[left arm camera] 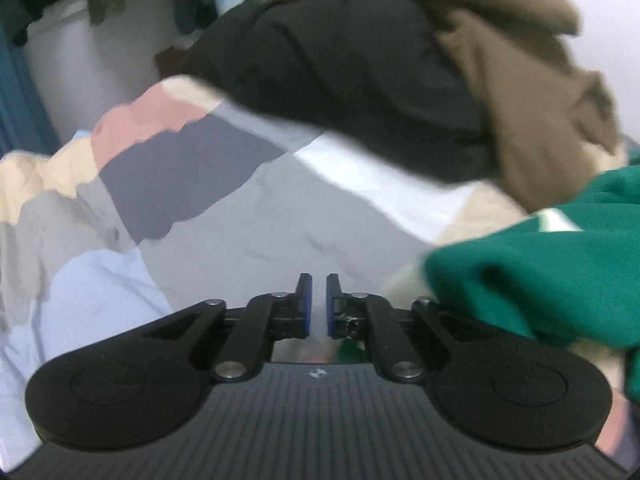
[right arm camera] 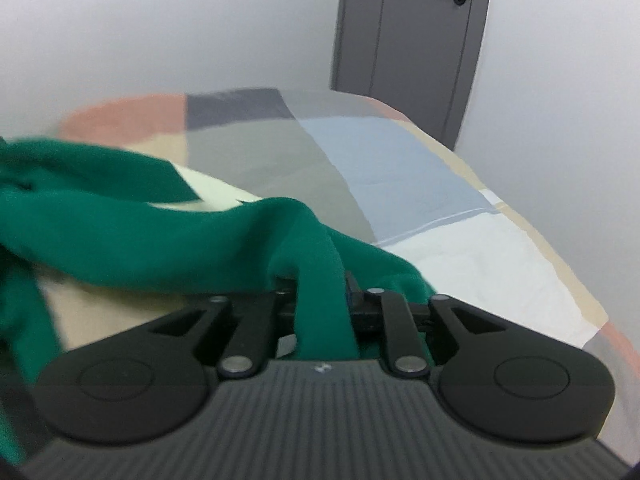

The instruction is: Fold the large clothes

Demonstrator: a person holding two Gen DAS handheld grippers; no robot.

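One garment in hand: we grip the green garment (right arm camera: 160, 232) with the right gripper (right arm camera: 320, 292), whose jaws are clamped on a bunched fold; the rest trails left over the bed.
Why held so: we judge the pinch lets us drag the cloth onto the flat bedspread (right arm camera: 400, 168), where there is room to spread it before folding.
Left gripper: our left gripper (left arm camera: 316, 304) holds nothing; its blue pads (left arm camera: 306, 308) stand nearly together with a thin gap, and the green cloth lies just beside it on the right.
Pile: a black garment (left arm camera: 340, 72) and a brown garment (left arm camera: 520, 60) sit heaped at the far side of the bed, likely waiting their turn.
Left view only: we see the pile and hanging clothes (left arm camera: 104, 0) at far left.
Right view only: we see the clamped fold itself, the open stretch of bed, and a grey door (right arm camera: 412, 40) in the far wall.
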